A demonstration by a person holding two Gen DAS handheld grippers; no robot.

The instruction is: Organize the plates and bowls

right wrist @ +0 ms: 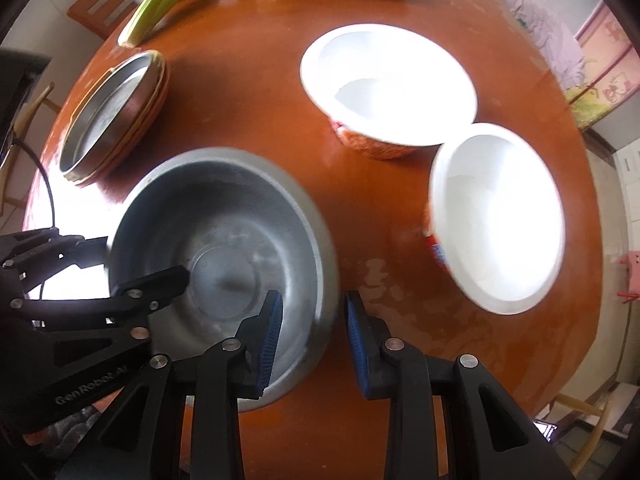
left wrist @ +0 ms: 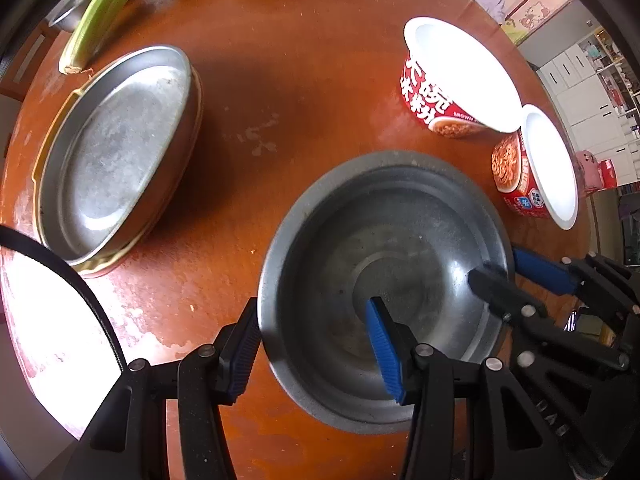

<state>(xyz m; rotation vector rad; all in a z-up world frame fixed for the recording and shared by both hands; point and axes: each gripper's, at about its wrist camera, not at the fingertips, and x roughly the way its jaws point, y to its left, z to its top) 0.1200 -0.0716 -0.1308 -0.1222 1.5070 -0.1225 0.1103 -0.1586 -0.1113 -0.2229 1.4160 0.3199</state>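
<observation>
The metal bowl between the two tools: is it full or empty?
Empty. The metal bowl shows its bare grey bottom, with only one finger of each tool inside its rim.

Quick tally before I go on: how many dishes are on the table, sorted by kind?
Metal bowl: 1, the one straddled at its rim by both sets of jaws
Metal plate: 1, on top of a stack whose lower pieces I cannot count
Red-and-white paper bowls: 2, one larger, one smaller
Total: 4 dishes clearly countable
</observation>
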